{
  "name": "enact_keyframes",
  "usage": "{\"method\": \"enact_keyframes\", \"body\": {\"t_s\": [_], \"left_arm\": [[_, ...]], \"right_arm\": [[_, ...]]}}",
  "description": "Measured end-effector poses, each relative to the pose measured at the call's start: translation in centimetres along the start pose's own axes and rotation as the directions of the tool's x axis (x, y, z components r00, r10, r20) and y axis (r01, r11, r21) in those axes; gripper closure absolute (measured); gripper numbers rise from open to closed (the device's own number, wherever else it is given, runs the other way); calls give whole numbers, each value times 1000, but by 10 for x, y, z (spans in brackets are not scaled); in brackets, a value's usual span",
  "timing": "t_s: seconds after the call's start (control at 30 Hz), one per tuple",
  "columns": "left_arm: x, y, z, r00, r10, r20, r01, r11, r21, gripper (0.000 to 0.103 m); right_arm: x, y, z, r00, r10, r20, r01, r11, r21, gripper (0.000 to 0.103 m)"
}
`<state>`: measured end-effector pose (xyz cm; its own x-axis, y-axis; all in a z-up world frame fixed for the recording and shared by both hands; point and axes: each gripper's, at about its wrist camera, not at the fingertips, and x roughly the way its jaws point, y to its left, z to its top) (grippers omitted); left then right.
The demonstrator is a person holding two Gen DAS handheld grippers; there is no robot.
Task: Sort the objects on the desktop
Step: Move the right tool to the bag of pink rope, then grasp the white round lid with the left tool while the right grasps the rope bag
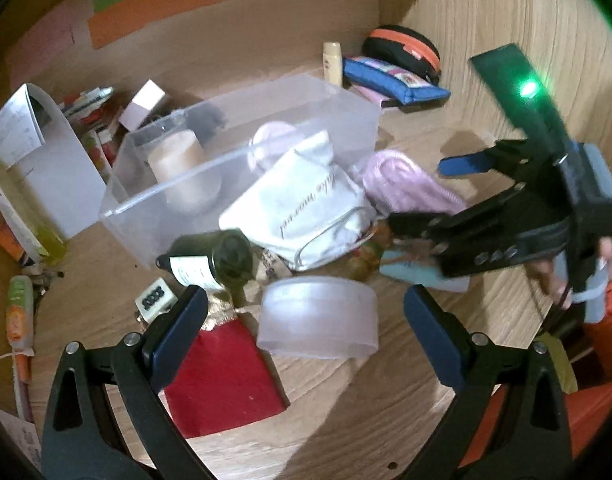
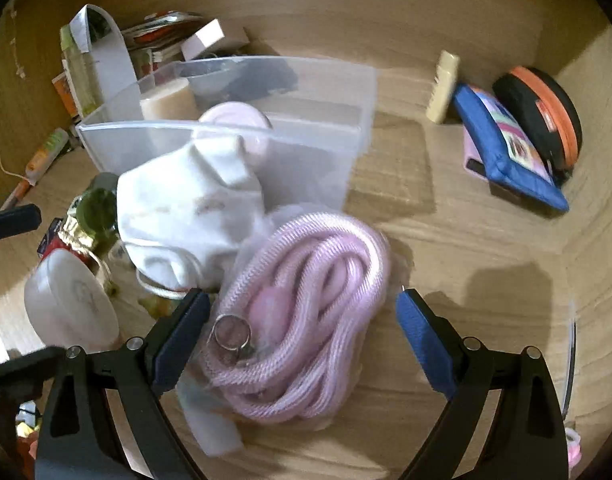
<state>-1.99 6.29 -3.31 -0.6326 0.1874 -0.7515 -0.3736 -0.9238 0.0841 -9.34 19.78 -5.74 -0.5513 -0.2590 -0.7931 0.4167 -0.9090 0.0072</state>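
The left gripper [image 1: 306,320] hangs low over the wooden desk [image 1: 446,148] with its jaws spread wide and nothing between them; just ahead of them sits a round translucent tub [image 1: 318,314], and beside that a red pouch [image 1: 221,380] lies flat on the wood; a dark green bottle [image 1: 213,264] lies on its side just beyond the pouch, touching a white drawstring bag [image 1: 297,204] that leans against the front wall of the clear plastic bin [image 1: 346,92].

The right gripper [image 2: 301,320] also has its jaws released; they straddle a coil of pink cord [image 2: 306,316] in a clear wrapper with a metal ring [image 2: 231,334] near the left finger, though neither finger visibly presses on it (the motion blur makes contact hard to judge); from the left wrist view that same gripper [image 1: 422,196] reaches in from the right side, low over the cord [image 1: 410,188].

Inside the bin [image 2: 362,92] stands a beige cylinder [image 2: 169,100], with a pink round lid [image 2: 235,118] near the front wall; at the far right corner of the desk a blue pouch [image 2: 502,148] rests against a black case with an orange zip [image 2: 546,108], and a cream tube [image 2: 442,88] stands just beside them; books and papers [image 1: 53,148] pile up at the left.
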Motion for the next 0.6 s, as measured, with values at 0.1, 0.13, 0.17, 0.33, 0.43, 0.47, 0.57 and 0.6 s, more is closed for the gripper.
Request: {"method": "enact_keyframes", "body": {"t_s": [0.1,0.13,0.17,0.33,0.43,0.47,0.57,0.6], "left_arm": [[7,3,-4,1000,-11,-20,11,1000,-9,4],[9,3,-6,1000,-12,-27,12,1000,-14,3],[11,4,-7,999,-12,-29,12,1000,-17,4],[16,6,-12,1000,-4,-12,3,1000,-30,3],[15,10,-13,1000,4,9,-4,999,-44,4],[14,12,-14,1000,6,15,-5,999,-49,4],[10,17,-17,999,6,33,-4,998,-62,4],[9,18,-18,999,3,41,0,998,-65,4]], "right_arm": [[-2,-12,-7,1000,5,-16,-5,1000,28,9],[-2,-15,-8,1000,4,-21,-3,999,37,9],[-2,-18,-10,1000,6,-24,-5,999,44,9],[4,-28,-8,998,44,-53,-40,996,75,9],[10,-27,0,997,36,-64,-32,997,68,9],[12,-26,2,997,33,-67,-29,998,61,9],[21,-24,7,997,23,-71,-20,999,44,9],[26,-25,9,996,35,-84,-31,998,49,10]]}}
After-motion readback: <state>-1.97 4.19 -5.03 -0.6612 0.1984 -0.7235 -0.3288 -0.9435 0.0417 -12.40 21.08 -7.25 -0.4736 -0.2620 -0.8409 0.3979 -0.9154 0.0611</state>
